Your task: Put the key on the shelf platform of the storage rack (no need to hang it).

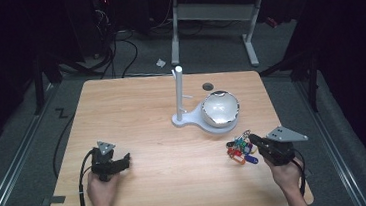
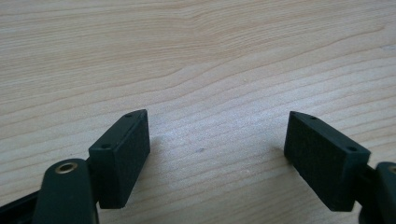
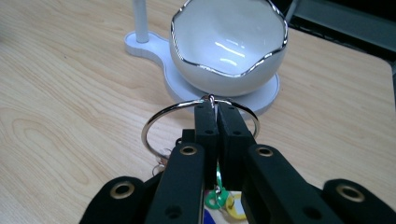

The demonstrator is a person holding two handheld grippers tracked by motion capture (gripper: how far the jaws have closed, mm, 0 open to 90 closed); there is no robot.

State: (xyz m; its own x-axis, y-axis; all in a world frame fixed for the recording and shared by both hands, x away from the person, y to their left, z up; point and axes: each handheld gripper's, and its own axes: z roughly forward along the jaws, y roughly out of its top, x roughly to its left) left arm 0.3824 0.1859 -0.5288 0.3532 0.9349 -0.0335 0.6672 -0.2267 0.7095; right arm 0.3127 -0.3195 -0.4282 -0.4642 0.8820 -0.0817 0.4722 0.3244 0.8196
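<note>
Clamped on a key ring point(image 3: 201, 122) low in the frame, the right gripper point(image 3: 216, 122); left gripper point(image 2: 217, 154) spread over bare table point(image 2: 187, 56). No legible writing.

Counting one wooden table point(image 1: 137, 117), one white stand point(image 1: 181, 99) with a single upright post, one white bowl point(image 1: 219, 108), one bunch of keys point(image 1: 240, 149) on one big metal ring point(image 3: 161, 120), two grippers: left gripper point(image 1: 124, 162), right gripper point(image 1: 252, 138).
</note>
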